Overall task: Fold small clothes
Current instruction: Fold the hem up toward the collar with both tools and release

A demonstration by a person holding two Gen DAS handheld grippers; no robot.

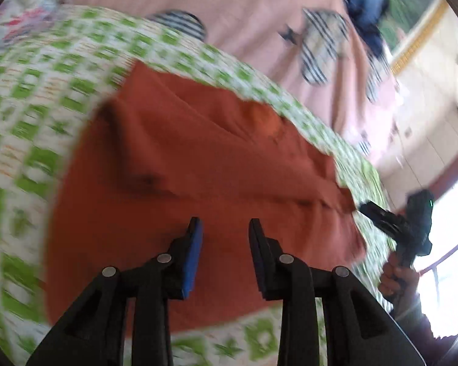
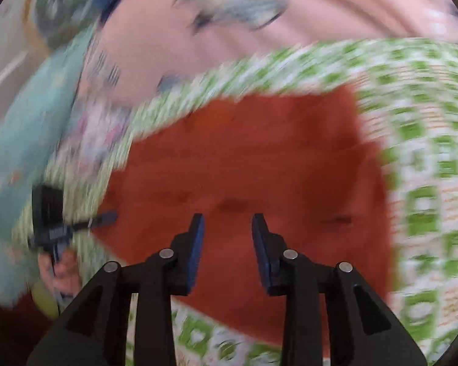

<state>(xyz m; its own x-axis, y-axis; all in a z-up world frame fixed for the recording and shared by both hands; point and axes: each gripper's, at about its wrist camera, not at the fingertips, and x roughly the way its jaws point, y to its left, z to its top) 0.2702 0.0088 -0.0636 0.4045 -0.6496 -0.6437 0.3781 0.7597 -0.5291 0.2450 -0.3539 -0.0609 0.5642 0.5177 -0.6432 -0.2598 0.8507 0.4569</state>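
A rust-red garment (image 1: 198, 164) lies spread flat on a green-and-white patterned cloth (image 1: 39, 97); it also shows in the right wrist view (image 2: 259, 158). My left gripper (image 1: 226, 222) is open and empty, hovering over the garment's near part. My right gripper (image 2: 228, 218) is open and empty, also above the garment. The right gripper appears in the left wrist view (image 1: 378, 213) at the garment's right edge. The left gripper appears in the right wrist view (image 2: 100, 218) at the garment's left edge. Both views are motion-blurred.
A pink sheet (image 1: 259, 9) with striped patches (image 1: 320, 45) covers the bed beyond the patterned cloth. A dark blue cloth (image 1: 366, 3) lies at the far right. A teal fabric (image 2: 24, 137) lies on the left. A window (image 1: 448, 244) is at the right.
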